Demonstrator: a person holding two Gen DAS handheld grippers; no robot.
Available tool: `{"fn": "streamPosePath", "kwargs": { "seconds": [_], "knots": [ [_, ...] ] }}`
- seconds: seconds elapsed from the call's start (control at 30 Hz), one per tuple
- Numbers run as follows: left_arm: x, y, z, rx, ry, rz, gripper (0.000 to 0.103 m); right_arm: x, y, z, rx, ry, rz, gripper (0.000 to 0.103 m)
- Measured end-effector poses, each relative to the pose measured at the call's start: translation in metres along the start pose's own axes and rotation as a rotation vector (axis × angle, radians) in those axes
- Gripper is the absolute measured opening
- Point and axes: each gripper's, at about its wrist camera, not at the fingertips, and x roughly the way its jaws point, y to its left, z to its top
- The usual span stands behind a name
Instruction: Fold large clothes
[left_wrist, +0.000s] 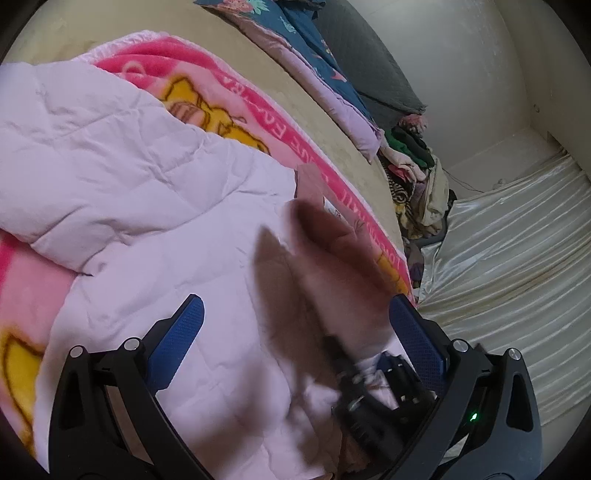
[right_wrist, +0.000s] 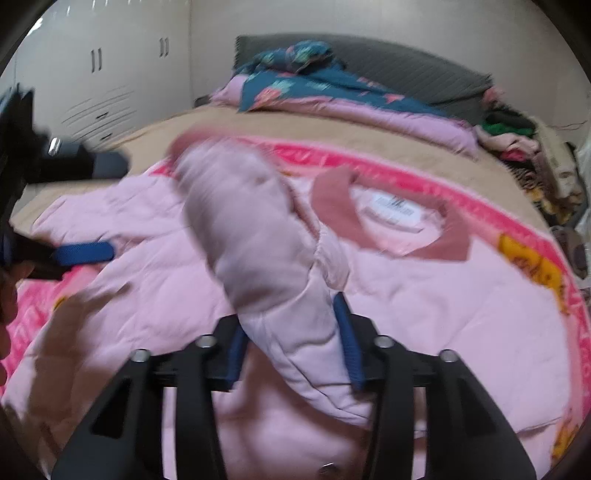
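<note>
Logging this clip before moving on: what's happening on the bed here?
A person is folding a pale pink puffer jacket spread on a pink cartoon blanket on the bed. The right gripper is shut on the jacket's sleeve, holding it up over the body of the jacket, blurred by motion. The left gripper is open above the jacket, gripping nothing. The collar and label lie flat and exposed; the fold isn't finished.

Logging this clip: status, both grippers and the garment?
Right gripper shut on sleeve. Left gripper open above pink jacket. Jacket spread on blanket. Nothing blocking.
</note>
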Motion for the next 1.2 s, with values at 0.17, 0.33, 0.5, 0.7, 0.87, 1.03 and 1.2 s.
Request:
{"fn": "streamPosePath", "kwargs": {
  "seconds": [0.17,0.33,0.5,0.7,0.87,1.03,1.2],
  "knots": [
    [0.010,-0.003,-0.006,0.006,0.034,0.008,0.094,-0.008,0.007,-0.012,-0.005,0.038,0.058,0.078],
    [0.035,-0.001,-0.021,-0.030,0.123,-0.005,0.094,-0.035,-0.013,-0.024,0.051,0.018,0.094,0.088],
    [0.056,-0.002,-0.036,-0.032,0.178,0.006,0.094,-0.063,-0.053,-0.040,0.144,-0.008,0.044,0.088],
    [0.069,-0.018,-0.052,0.123,0.165,0.111,0.061,-0.090,-0.095,-0.060,0.263,-0.045,-0.031,0.088],
    [0.061,-0.027,-0.054,0.190,0.094,0.148,0.024,-0.103,-0.116,-0.066,0.322,-0.065,-0.062,0.088],
    [0.035,-0.050,-0.043,0.258,-0.001,0.109,0.016,-0.118,-0.131,-0.060,0.338,-0.102,-0.089,0.088],
    [0.018,-0.062,-0.029,0.285,-0.079,0.086,0.016,-0.132,-0.146,-0.046,0.382,-0.147,-0.099,0.088]
  ]
}}
